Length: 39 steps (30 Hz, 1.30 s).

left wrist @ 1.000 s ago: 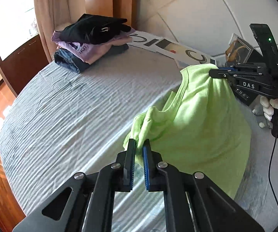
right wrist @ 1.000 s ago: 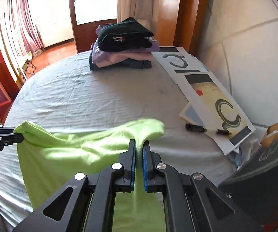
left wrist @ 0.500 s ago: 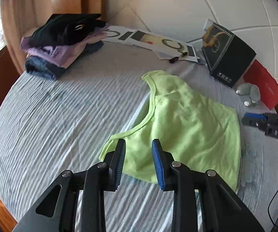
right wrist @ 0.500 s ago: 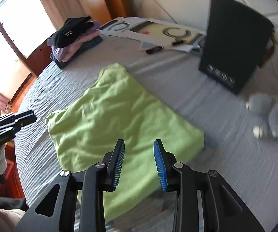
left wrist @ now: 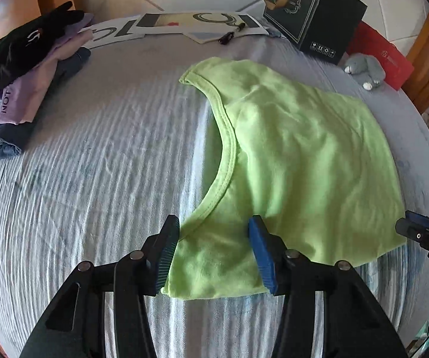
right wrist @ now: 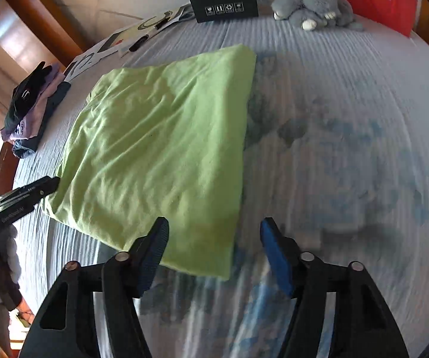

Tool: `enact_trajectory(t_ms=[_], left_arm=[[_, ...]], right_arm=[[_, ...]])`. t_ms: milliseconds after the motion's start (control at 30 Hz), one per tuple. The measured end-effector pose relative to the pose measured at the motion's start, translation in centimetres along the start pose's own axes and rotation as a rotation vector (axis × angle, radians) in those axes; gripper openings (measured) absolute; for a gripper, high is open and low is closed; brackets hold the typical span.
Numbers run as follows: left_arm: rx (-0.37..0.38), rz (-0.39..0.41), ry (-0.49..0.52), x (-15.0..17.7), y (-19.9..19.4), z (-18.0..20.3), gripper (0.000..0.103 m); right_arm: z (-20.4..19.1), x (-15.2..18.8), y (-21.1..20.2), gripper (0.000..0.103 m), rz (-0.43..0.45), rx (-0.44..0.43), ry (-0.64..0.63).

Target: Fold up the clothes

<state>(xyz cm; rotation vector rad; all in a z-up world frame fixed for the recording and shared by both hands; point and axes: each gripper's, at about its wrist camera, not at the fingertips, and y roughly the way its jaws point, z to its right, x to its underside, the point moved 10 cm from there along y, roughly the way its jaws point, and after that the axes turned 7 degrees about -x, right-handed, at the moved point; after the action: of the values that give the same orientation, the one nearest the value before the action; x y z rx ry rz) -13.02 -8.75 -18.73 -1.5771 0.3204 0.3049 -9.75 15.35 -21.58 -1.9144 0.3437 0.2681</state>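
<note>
Left wrist: hand-held gripper (left wrist: 213, 250) spread over green top (left wrist: 298, 161).

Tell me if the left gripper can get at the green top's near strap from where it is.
Probably yes: the left gripper is open, its jaws either side of the green top at the near strap, nothing between them.

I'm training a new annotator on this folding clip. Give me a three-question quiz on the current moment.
1. True or false: the left tongs are clamped on the green top.
2. What lies on top of the folded pile? A black garment, B red bag, C grey plush toy.
3. Fill in: the green top lies ___ on the bed.

Key: 1 false, both the left and the right tongs are open; 2 A; 3 flat.
</note>
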Motion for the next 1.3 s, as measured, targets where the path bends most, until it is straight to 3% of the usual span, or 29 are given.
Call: enact_trajectory(t_ms=[33,100,267,300,367,433,500,600,667,700,733,867,933,1000,1100,1133,1167,1200,1300], left_arm=[[0.000,-0.010,-0.007,0.2,0.0,-0.2,0.036],[0.001,-0.029,-0.021,0.7,0.1,-0.5,0.024],[0.019,-0.064,-0.043,1.2,-0.9,-2.1,0.027],[0.031,-0.057,-0.043,1.0,-1.3,-2.3,0.028],[0.064,0.012,-0.041,-1.4,-2.7,-2.0,0.030],[0.098,0.079,-0.038,-3.7,-4.0,-1.6,0.034],[0.119,0.108,-0.018,-6.6,-3.3,-0.4,0.034],[0.141,0.109,0.019,-10.1,-1.2,1.8,0.034],[0.146,0.081,0.041,-11.0,0.8,3.0,0.034],[0.145,0.066,0.051,-11.2,1.8,3.4,0.031],[0.140,0.049,0.061,-11.3,2.7,3.7,0.030],[0.108,-0.007,0.048,-10.1,5.1,2.5,0.028],[0.105,-0.012,0.043,-9.7,5.5,2.0,0.028],[0.086,-0.005,0.055,-9.6,5.1,1.6,0.028],[0.085,0.038,0.051,-9.1,2.7,1.0,0.034],[0.105,0.048,0.042,-8.7,1.9,0.7,0.042],[0.123,0.057,0.034,-8.2,1.1,0.4,0.058],[0.135,0.060,0.031,-7.6,0.5,0.2,0.063],[0.151,0.062,0.024,-5.8,-0.4,-0.1,0.063]], right_arm=[[-0.2,0.3,0.3,0.007,-0.011,0.025,-0.014],[0.1,0.8,0.3,0.008,-0.023,0.111,-0.045],[1.6,1.0,-1.1,0.008,-0.054,0.111,-0.001],[1.6,0.2,-2.0,0.010,-0.020,0.097,-0.002],[1.5,-1.9,-3.6,0.022,0.054,0.072,-0.007],[1.2,-4.7,-4.4,0.042,0.118,0.048,-0.017],[0.7,-8.1,-4.0,0.051,0.158,0.023,-0.025],[0.2,-11.7,-2.0,0.052,0.165,0.006,-0.034],[-0.7,-13.0,-0.2,0.045,0.131,-0.027,-0.059],[-0.9,-13.3,0.7,0.028,0.102,-0.036,-0.066],[-0.9,-12.9,1.7,0.021,0.062,-0.033,-0.070],[0.5,-11.7,4.2,0.018,-0.028,0.019,-0.076],[1.9,-11.3,4.4,0.002,-0.026,0.056,-0.060],[3.0,-11.6,3.8,0.000,-0.009,0.049,-0.006],[2.8,-11.1,1.7,0.005,0.042,0.048,0.002],[2.7,-10.4,1.2,0.007,0.052,0.038,0.005],[2.5,-9.7,0.6,0.008,0.062,0.027,0.009],[2.3,-8.5,0.1,0.015,0.067,0.006,0.018],[2.1,-6.2,-0.6,0.039,0.065,-0.025,0.045]])
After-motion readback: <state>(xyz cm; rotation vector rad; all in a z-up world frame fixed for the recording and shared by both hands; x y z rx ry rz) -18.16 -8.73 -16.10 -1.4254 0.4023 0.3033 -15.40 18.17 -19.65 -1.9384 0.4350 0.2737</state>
